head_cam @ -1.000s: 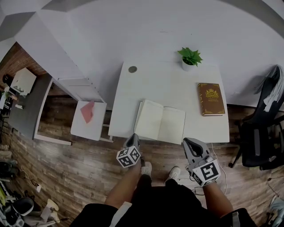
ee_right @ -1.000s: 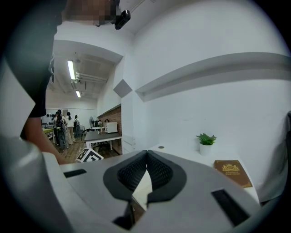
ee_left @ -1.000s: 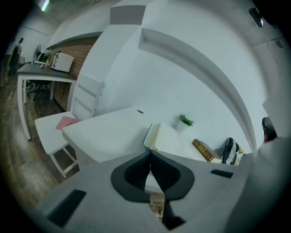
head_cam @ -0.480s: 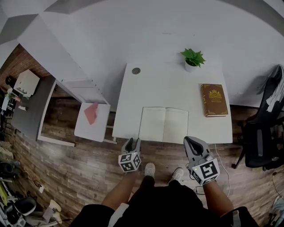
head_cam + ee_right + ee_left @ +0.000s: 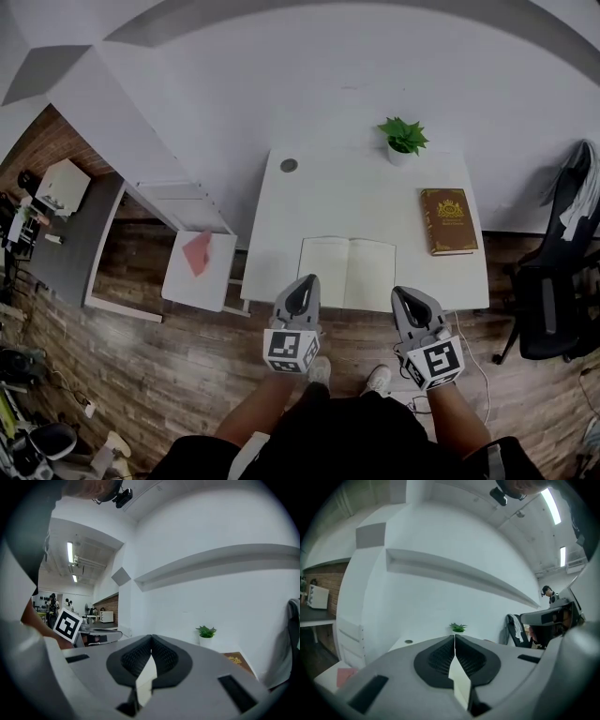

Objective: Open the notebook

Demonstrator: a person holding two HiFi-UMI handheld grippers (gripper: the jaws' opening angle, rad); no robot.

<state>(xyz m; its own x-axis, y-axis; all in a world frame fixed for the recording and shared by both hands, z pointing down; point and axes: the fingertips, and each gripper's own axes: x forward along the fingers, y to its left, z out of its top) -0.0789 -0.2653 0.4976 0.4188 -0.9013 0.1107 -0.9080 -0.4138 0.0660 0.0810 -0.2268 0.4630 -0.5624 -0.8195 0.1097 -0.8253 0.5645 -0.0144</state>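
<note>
The notebook (image 5: 347,272) lies open and flat, blank pages up, at the front edge of the white table (image 5: 356,192). Both grippers hang in front of that edge, apart from the notebook. My left gripper (image 5: 302,289) is near the notebook's left corner; its jaws are closing and in the left gripper view (image 5: 454,637) they meet with nothing between them. My right gripper (image 5: 405,300) is near the right corner, and the right gripper view (image 5: 151,639) shows it shut and empty. The notebook is hidden behind the jaws in both gripper views.
A brown hardback book (image 5: 448,220) lies at the table's right side. A potted plant (image 5: 403,138) and a small round disc (image 5: 289,165) sit at the back. A low white stand with a pink item (image 5: 199,251) is on the left, a black chair (image 5: 553,300) on the right.
The notebook's left side, lifted a second ago, now lies flat. My left gripper has risen from below the table's edge to beside the right one. The right gripper has stayed put.
</note>
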